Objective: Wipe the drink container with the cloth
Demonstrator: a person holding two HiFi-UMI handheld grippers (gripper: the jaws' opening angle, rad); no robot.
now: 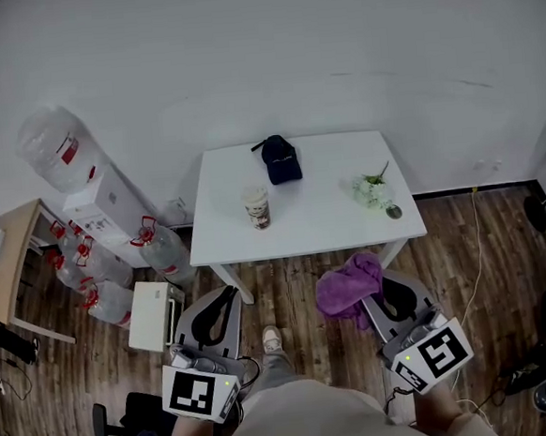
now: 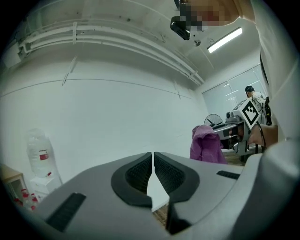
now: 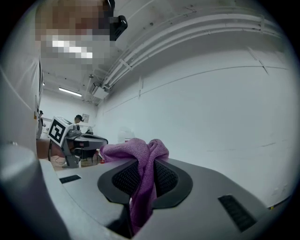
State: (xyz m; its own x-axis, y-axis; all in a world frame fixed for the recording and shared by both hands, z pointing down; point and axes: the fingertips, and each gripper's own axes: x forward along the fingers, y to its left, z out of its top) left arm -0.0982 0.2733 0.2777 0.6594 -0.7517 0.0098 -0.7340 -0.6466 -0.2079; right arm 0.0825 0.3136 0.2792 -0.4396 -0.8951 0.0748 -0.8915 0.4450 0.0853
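Right hand-held gripper (image 1: 374,296) clamping purple cloth (image 1: 344,288), drink container (image 1: 256,207) well apart

The drink container (image 1: 256,207) is standing on the tabletop (image 1: 325,166) near the front edge, left of centre. A cap (image 1: 281,159) is lying behind it, by the back edge. A plant sprig (image 1: 372,189) is sitting near the right edge. Water bottles (image 1: 165,250) are standing on the floor (image 1: 298,300) beside the left edge. The left gripper (image 1: 225,299) and the right gripper (image 1: 386,286) are hovering before the front edge, with the cloth (image 1: 347,287) sitting between the right one's jaws.
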